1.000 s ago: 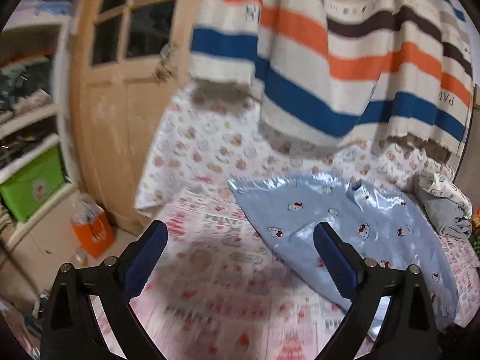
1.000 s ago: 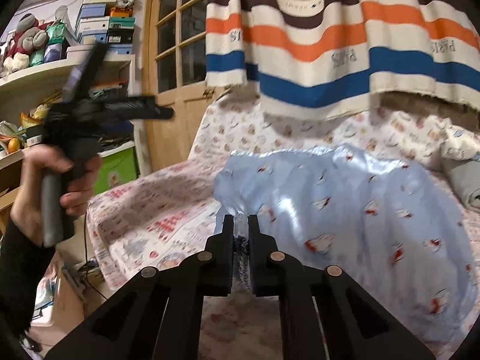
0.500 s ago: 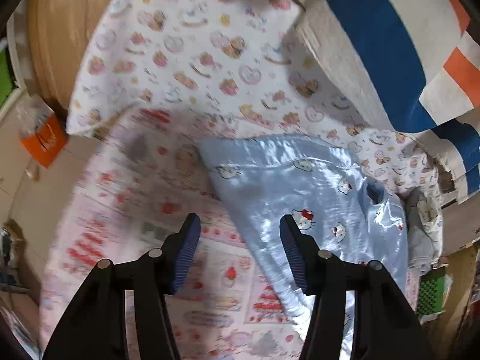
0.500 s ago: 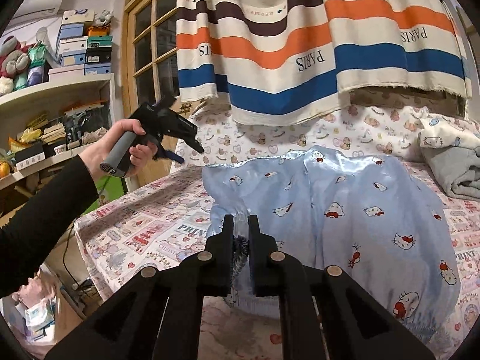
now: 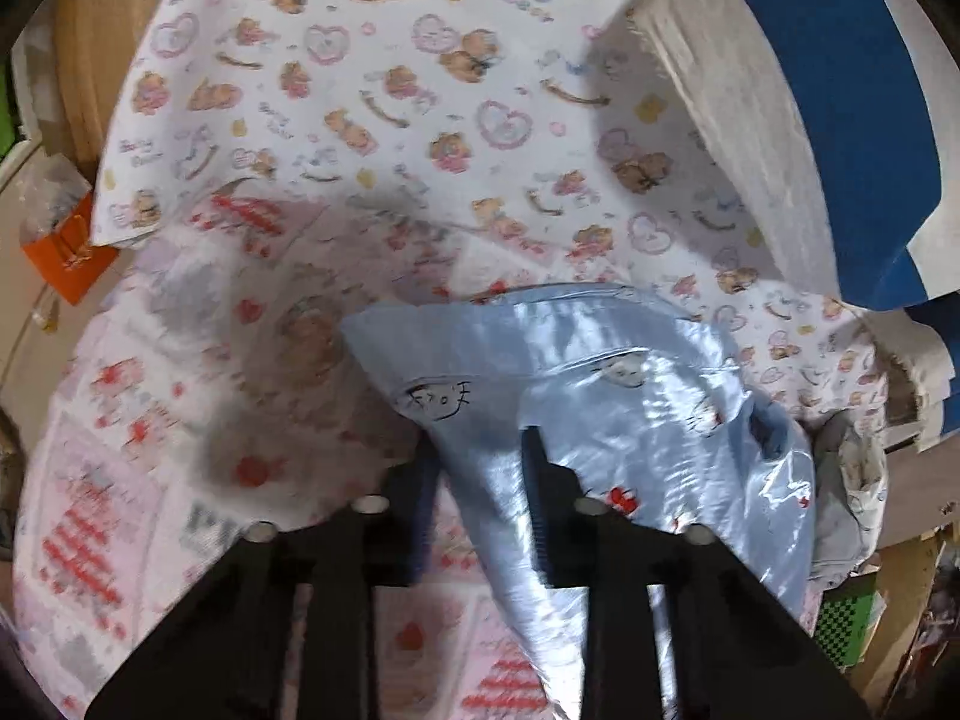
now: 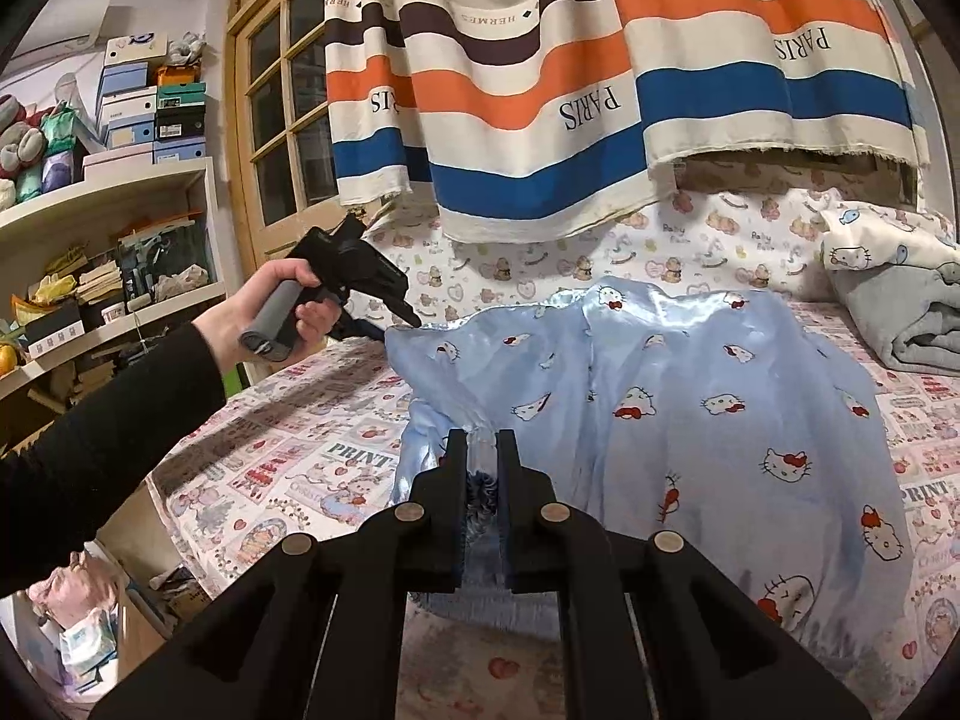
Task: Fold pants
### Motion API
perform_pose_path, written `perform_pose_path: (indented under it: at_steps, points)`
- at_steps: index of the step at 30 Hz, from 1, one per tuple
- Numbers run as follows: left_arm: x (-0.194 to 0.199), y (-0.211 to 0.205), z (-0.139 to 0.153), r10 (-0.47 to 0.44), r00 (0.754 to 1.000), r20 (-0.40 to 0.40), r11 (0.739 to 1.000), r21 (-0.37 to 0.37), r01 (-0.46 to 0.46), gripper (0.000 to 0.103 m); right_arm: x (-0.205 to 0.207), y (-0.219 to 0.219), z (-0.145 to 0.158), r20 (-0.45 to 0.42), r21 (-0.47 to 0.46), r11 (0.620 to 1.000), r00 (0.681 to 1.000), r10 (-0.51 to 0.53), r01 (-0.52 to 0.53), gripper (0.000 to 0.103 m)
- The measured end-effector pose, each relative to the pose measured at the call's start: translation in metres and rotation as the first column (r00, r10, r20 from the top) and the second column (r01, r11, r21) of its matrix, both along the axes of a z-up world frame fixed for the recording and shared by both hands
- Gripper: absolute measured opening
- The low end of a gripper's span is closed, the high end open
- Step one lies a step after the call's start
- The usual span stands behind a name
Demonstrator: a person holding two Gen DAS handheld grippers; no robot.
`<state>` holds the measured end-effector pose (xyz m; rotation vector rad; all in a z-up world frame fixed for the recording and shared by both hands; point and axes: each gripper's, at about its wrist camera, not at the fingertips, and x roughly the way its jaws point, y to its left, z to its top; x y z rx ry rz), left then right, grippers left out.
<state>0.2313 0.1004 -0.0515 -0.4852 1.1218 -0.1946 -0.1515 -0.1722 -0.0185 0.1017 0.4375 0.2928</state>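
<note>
The pants (image 6: 690, 396) are shiny light blue satin with cat-face prints, spread on the bed. My right gripper (image 6: 481, 450) is shut on a gathered edge of the pants at the near side. In the left wrist view my left gripper (image 5: 480, 480) is partly closed, with the near edge of the pants (image 5: 630, 420) lying between its jaws; the fabric does not look pinched. In the right wrist view the left gripper (image 6: 396, 312) sits at the pants' far left corner, held in a hand with a black sleeve.
The bed sheet (image 6: 312, 450) has pink cartoon prints. A striped cloth (image 6: 600, 90) hangs behind the bed. A folded grey and white bundle (image 6: 900, 324) lies at the right. Shelves (image 6: 108, 228) and a wooden door (image 6: 282, 108) stand at the left.
My left gripper has swung down to the pants' far left corner and narrowed its jaws around the fabric edge. My right gripper stays shut on the pants.
</note>
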Motion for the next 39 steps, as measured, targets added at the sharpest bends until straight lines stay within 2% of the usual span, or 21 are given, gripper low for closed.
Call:
perform_pose_path:
  at_steps: [4, 6, 8, 15, 20, 31, 35, 39]
  points:
    - [0.005, -0.005, 0.000, 0.030, 0.999, 0.036, 0.997, 0.068, -0.033, 0.018, -0.003, 0.002, -0.002, -0.011, -0.009, 1.000, 1.000, 0.020, -0.020, 0.008]
    - [0.007, -0.001, -0.001, 0.049, 0.998, 0.046, 0.994, 0.095, -0.053, 0.007, -0.004, 0.005, -0.003, -0.022, -0.004, 0.999, 0.999, 0.047, -0.047, 0.008]
    - [0.007, 0.004, -0.003, 0.059, 0.997, 0.053, 0.994, 0.090, -0.063, 0.000, -0.005, 0.012, -0.004, -0.032, 0.003, 0.996, 0.996, 0.085, -0.085, 0.008]
    - [-0.009, 0.027, 0.005, 0.093, 0.989, 0.112, 0.985, 0.135, -0.108, 0.000, -0.010, 0.046, -0.003, -0.030, 0.002, 0.979, 0.978, 0.205, -0.205, 0.008]
    - [-0.016, 0.055, 0.014, 0.139, 0.979, 0.148, 0.970, 0.181, -0.165, 0.000, -0.001, 0.077, -0.006, -0.074, 0.041, 0.958, 0.956, 0.285, -0.283, 0.008]
    - [-0.045, 0.118, 0.027, 0.204, 0.965, 0.165, 0.946, 0.220, -0.238, 0.000, -0.014, 0.145, -0.007, -0.074, 0.036, 0.897, 0.894, 0.441, -0.440, 0.008]
    - [-0.051, 0.125, 0.040, 0.203, 0.960, 0.196, 0.952, 0.190, -0.240, 0.000, -0.017, 0.149, -0.004, -0.052, 0.022, 0.898, 0.897, 0.439, -0.439, 0.008]
    - [-0.052, 0.112, 0.062, 0.178, 0.954, 0.240, 0.957, 0.182, -0.224, 0.000, -0.022, 0.140, 0.002, -0.016, 0.007, 0.918, 0.917, 0.398, -0.398, 0.008]
